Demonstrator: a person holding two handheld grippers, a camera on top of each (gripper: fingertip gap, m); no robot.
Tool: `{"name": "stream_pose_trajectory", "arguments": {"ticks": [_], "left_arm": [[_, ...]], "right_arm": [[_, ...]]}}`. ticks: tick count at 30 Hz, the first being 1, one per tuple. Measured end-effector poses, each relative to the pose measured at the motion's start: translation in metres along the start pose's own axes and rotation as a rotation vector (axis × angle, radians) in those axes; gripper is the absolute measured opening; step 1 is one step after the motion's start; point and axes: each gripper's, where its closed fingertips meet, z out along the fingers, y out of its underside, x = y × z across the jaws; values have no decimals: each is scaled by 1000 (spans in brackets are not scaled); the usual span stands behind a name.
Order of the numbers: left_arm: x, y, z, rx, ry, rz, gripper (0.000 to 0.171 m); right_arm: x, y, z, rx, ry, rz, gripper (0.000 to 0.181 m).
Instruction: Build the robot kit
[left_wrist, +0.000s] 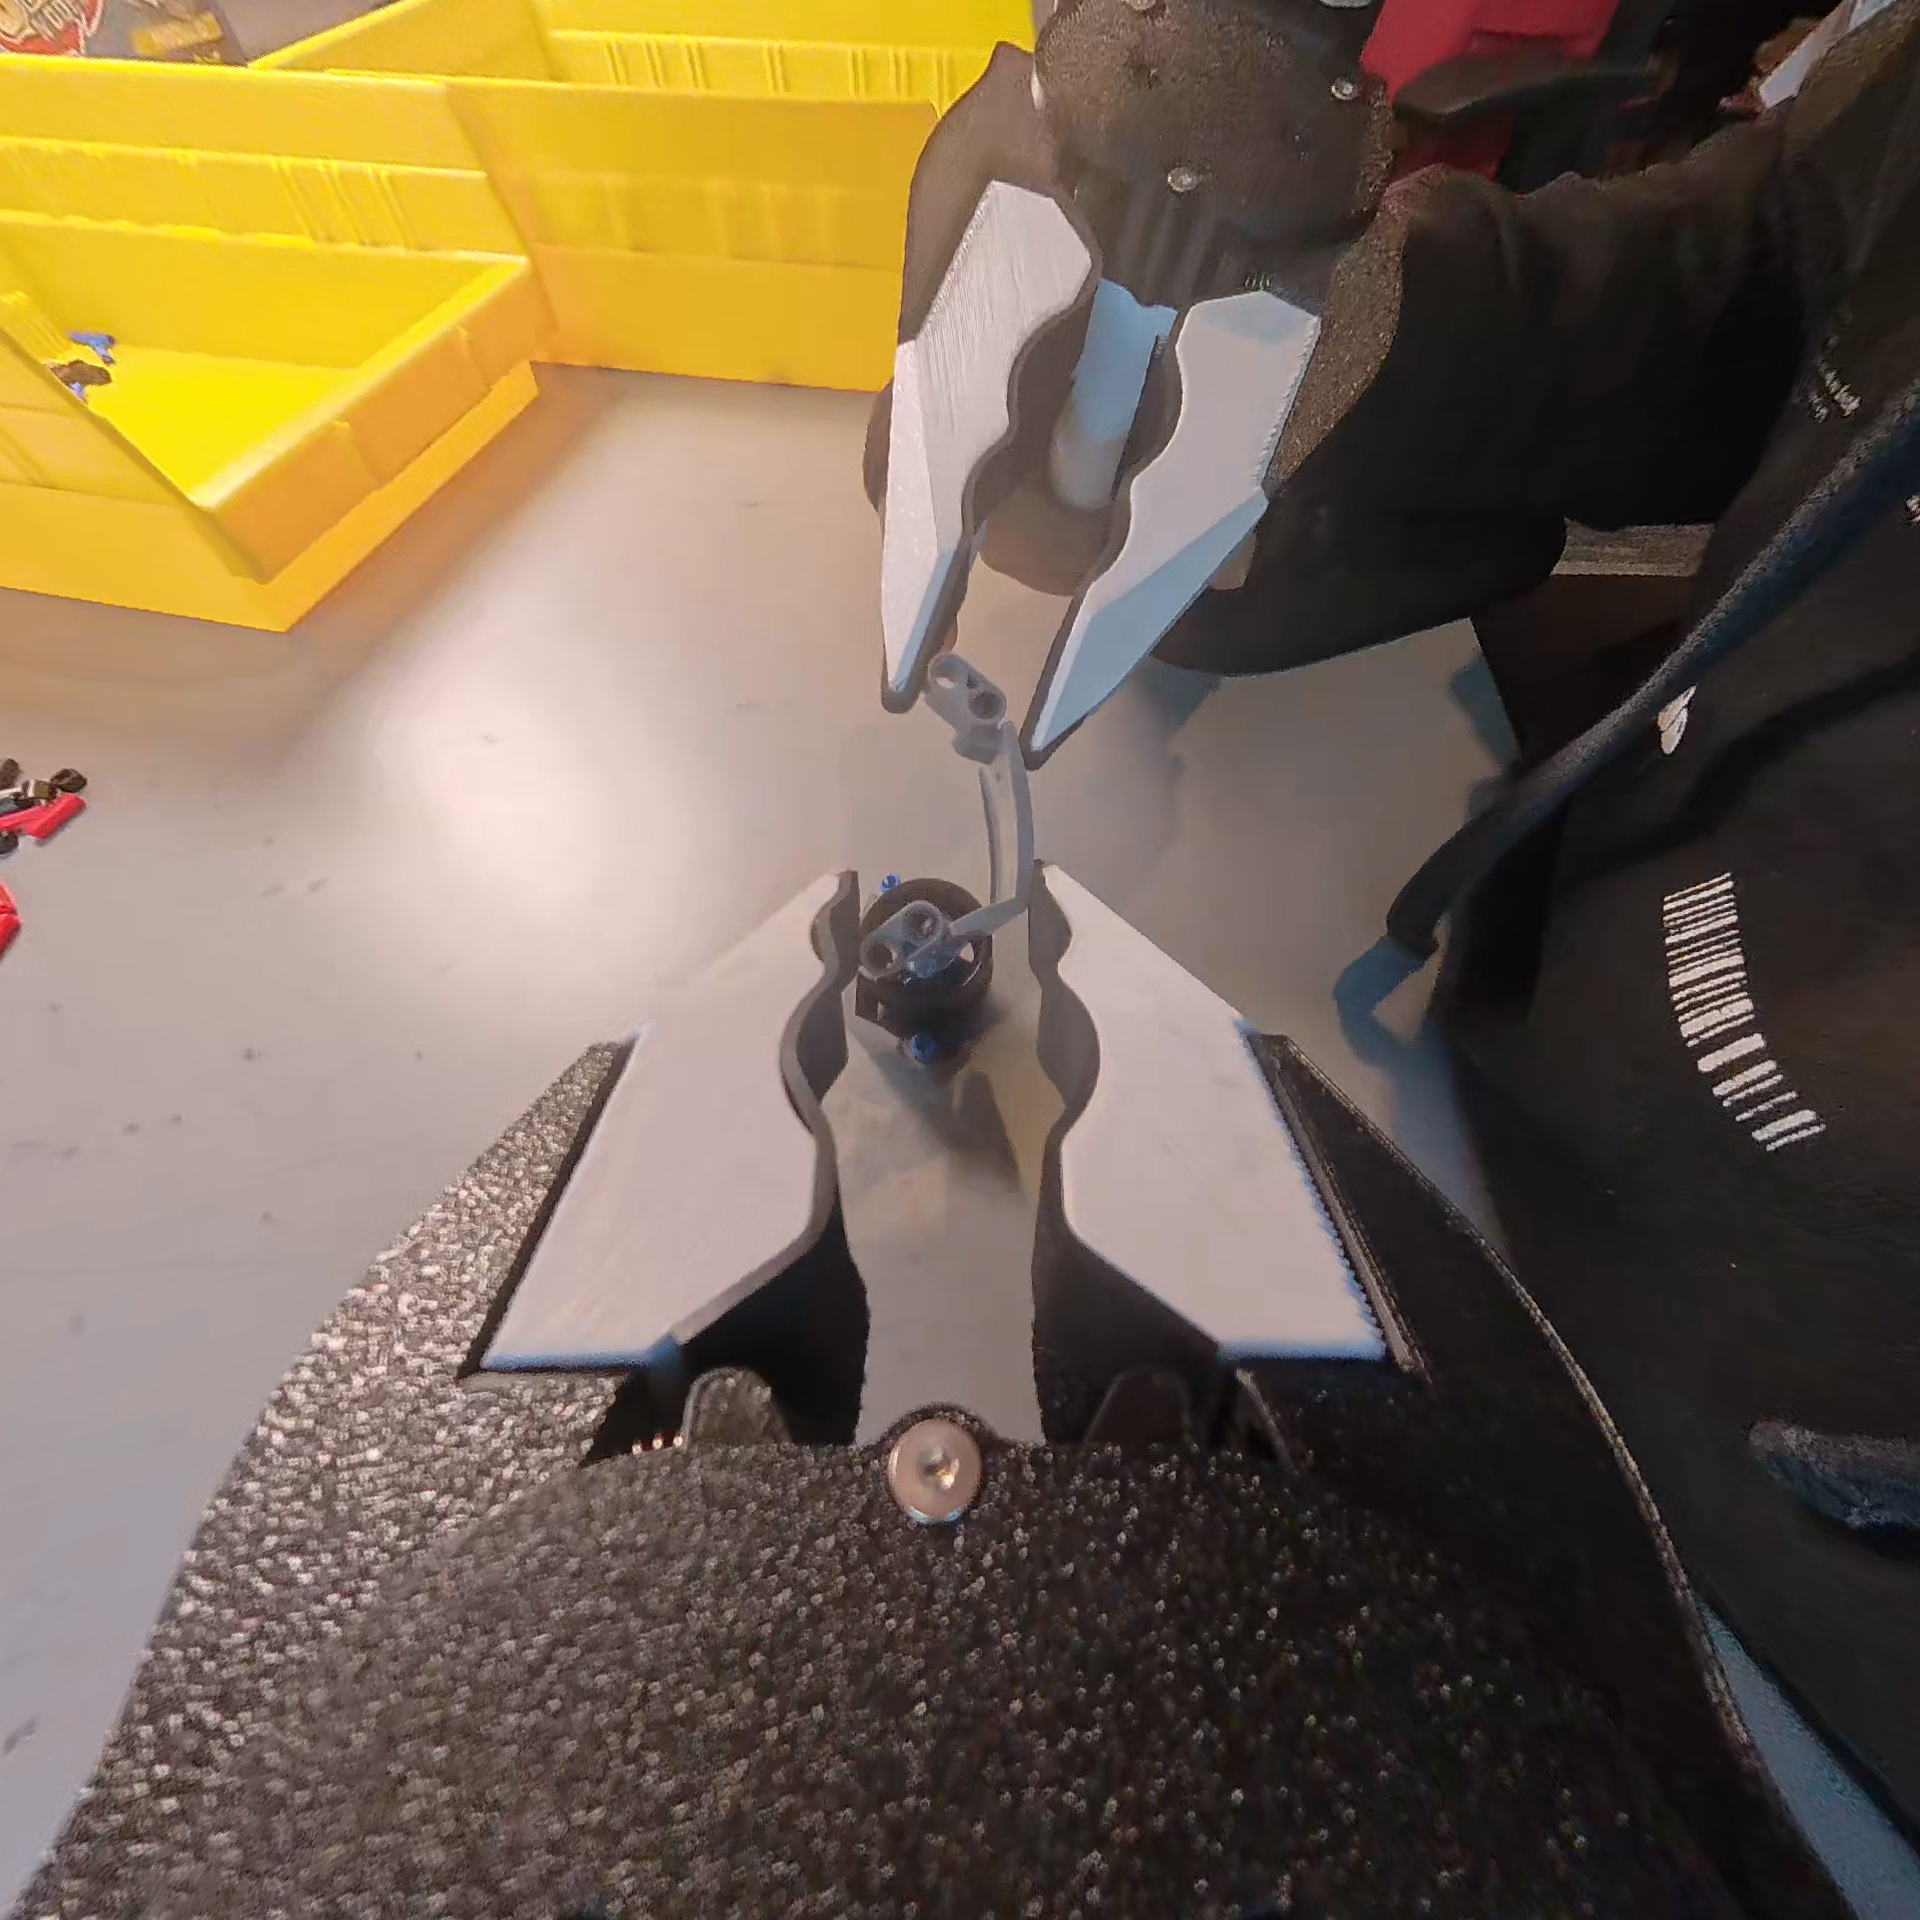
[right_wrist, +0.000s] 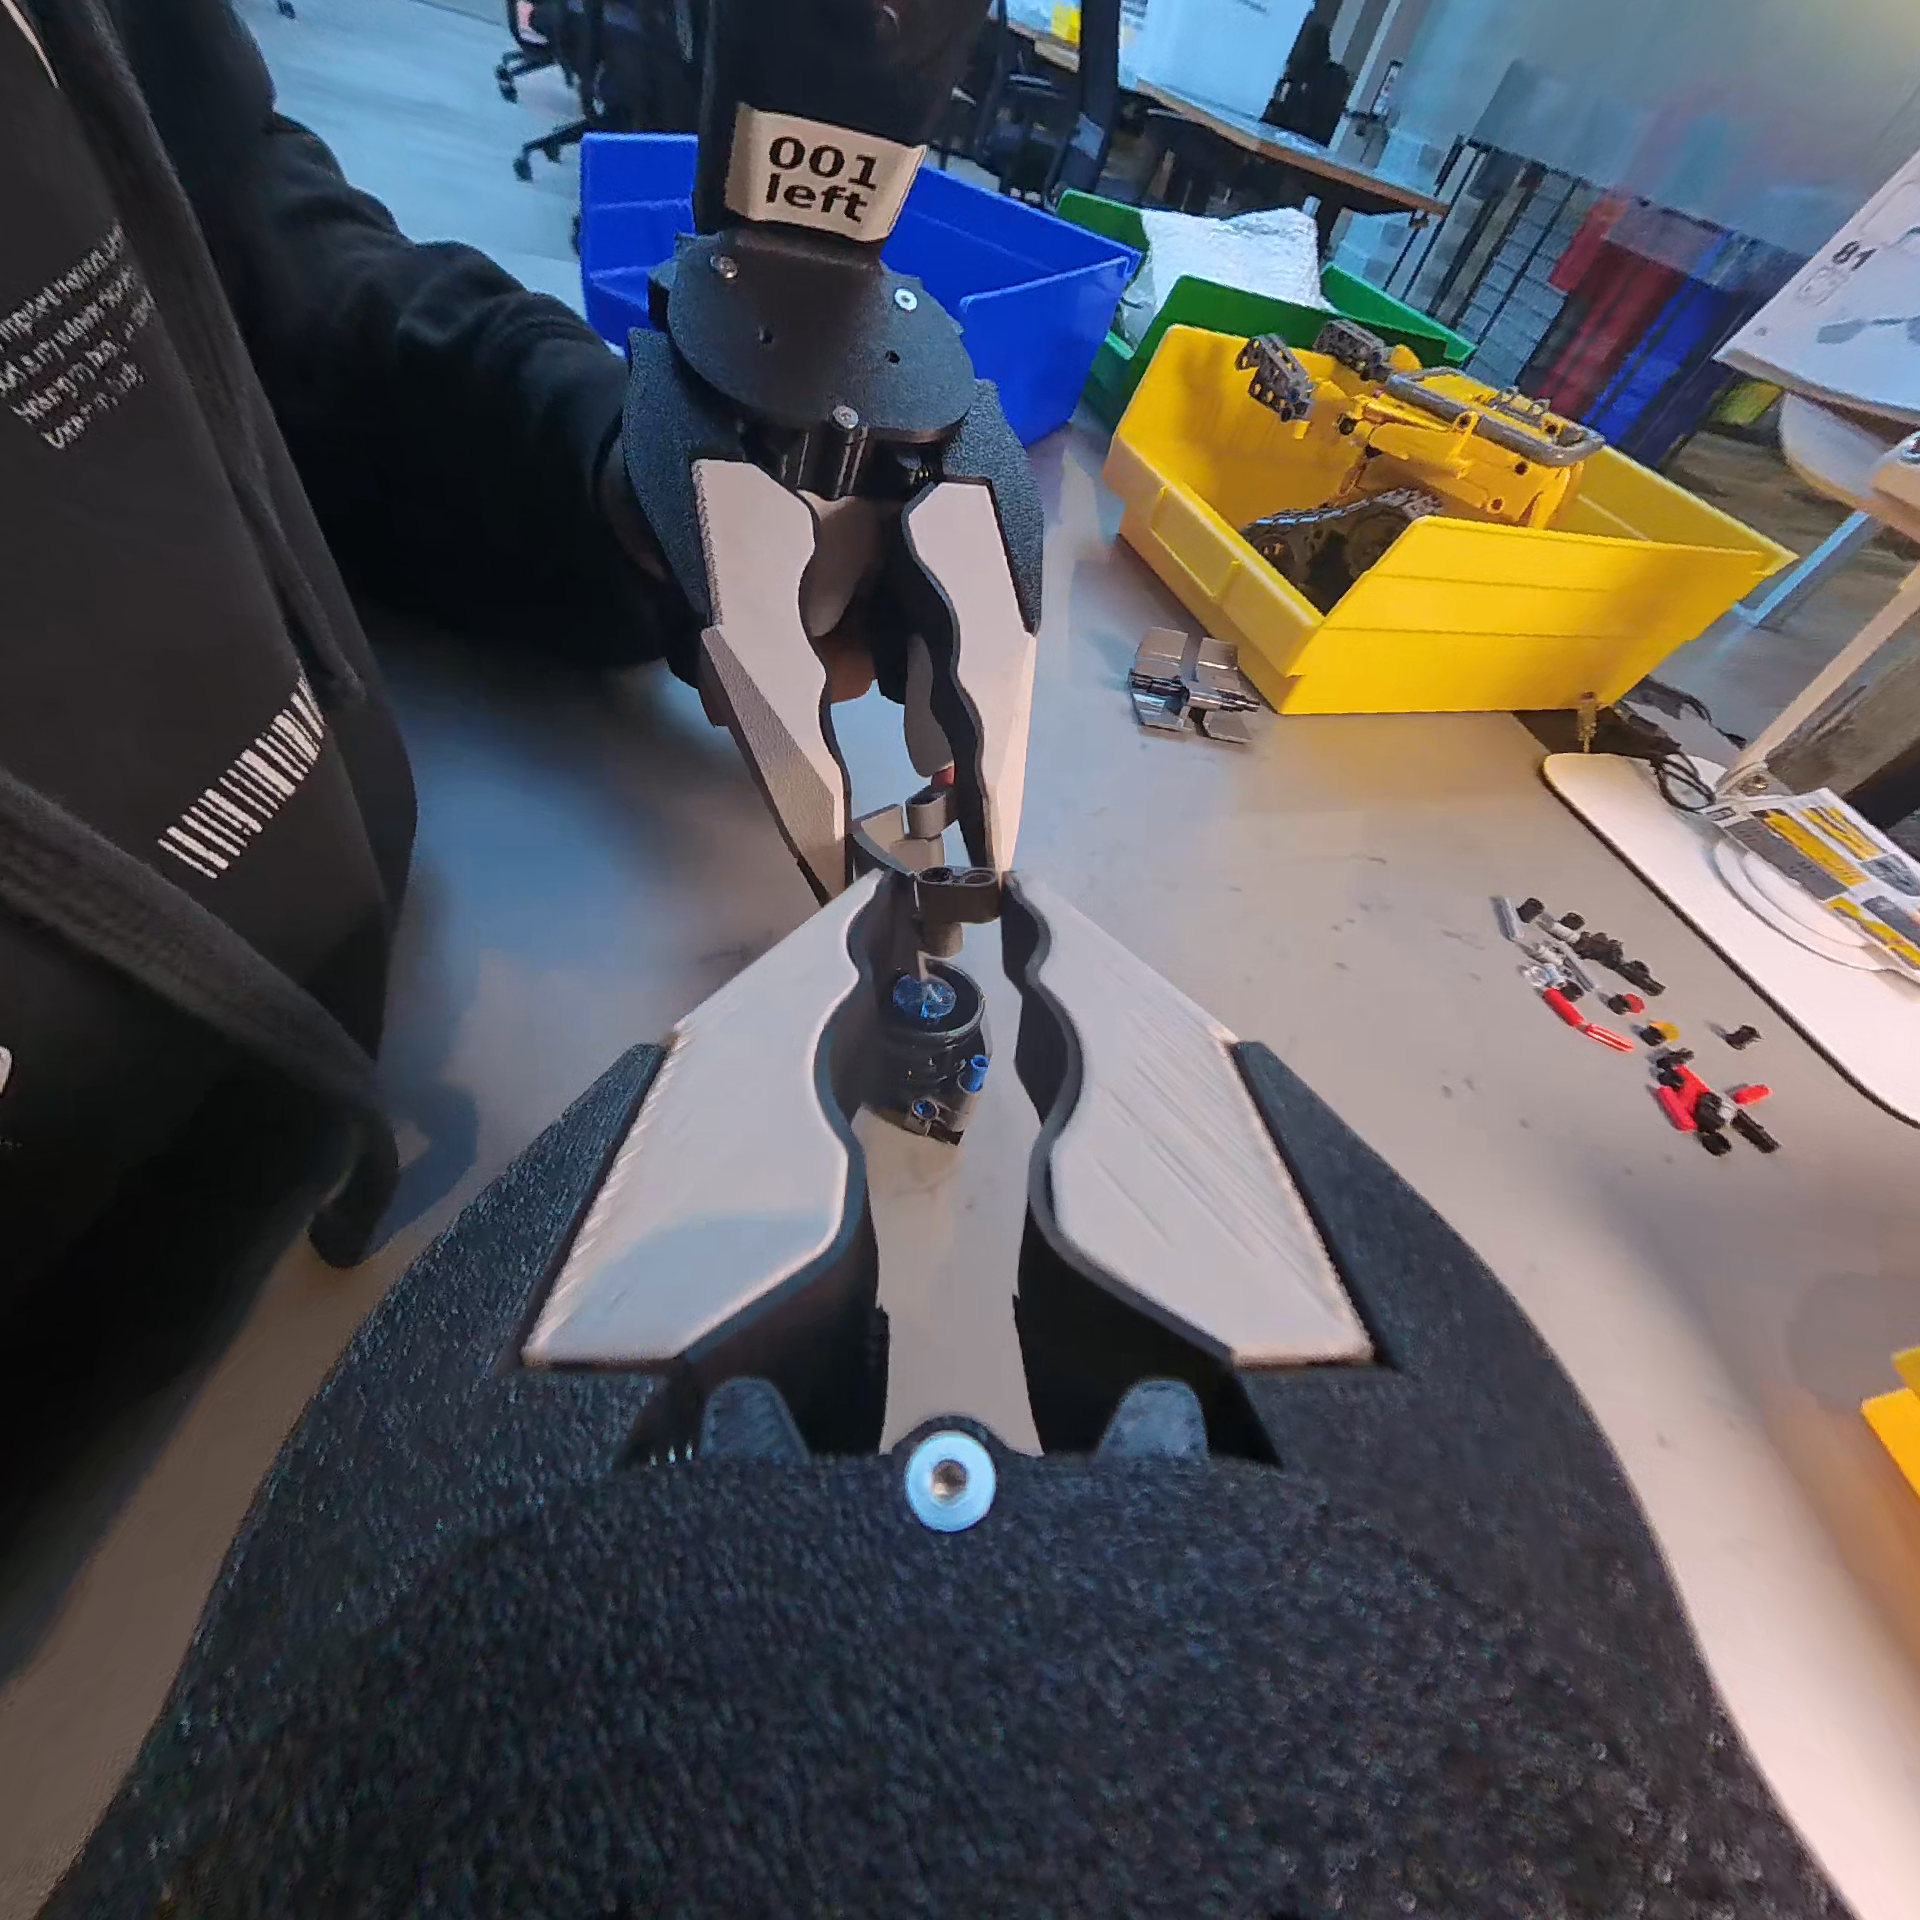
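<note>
A small brick assembly hangs between my two grippers above the grey table (left_wrist: 468, 831). It has a black round hub with blue pins (left_wrist: 925, 961), also in the right wrist view (right_wrist: 935, 1049), and a grey curved beam (left_wrist: 1013, 821) with a grey connector (left_wrist: 966, 707) at its top. My left gripper (left_wrist: 940, 883) is closed around the hub end and the beam's lower end. It reaches in from above in the right wrist view (right_wrist: 914, 873). My right gripper (right_wrist: 945, 883) is shut on the connector (right_wrist: 956, 888). It points down in the left wrist view (left_wrist: 971, 722).
Yellow bins (left_wrist: 312, 312) stand at the back left, with loose red and black parts (left_wrist: 42, 810) nearby. To the right are a yellow bin (right_wrist: 1455, 644) holding a yellow tracked model (right_wrist: 1403, 426), a blue bin (right_wrist: 1018, 270), a green bin (right_wrist: 1247, 301), a grey block (right_wrist: 1190, 681), small parts (right_wrist: 1662, 1049), and papers (right_wrist: 1818, 862). A person's black hoodie (right_wrist: 156, 623) is close by. The tips of both grippers are at nearly the same place.
</note>
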Motion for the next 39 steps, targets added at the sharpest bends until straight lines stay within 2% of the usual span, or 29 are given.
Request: {"name": "stream_pose_trajectory", "arguments": {"ticks": [14,16,19,22,25,28,30,34,37,39], "left_arm": [[12,-4,-2,22,64,0,31],[8,-3,-2,21,48,-14,30],[-2,4,-1,-15,6,-51,31],[-6,12,1,-69,-27,-37,31],[-2,11,4,-96,-26,10,31],[4,12,3,-115,-16,49,31],[17,9,0,-88,73,45,31],[51,-16,-24,105,371,-32,25],[59,-29,-39,194,462,-41,9],[69,-36,-45,232,520,-38,7]], "right_arm": [[-11,0,-3,62,-218,122,16],[-6,2,-2,53,-197,138,17],[6,-2,-1,33,-72,52,25],[-10,-5,4,-69,-107,-73,26],[-16,16,16,-243,-132,-169,17],[-23,22,18,-271,-247,-171,7],[-35,16,13,-234,-401,-129,3],[-53,-11,-6,-135,-729,18,2],[-61,-30,-16,-90,-886,61,2],[-67,-39,-21,-67,-973,82,2]]}}
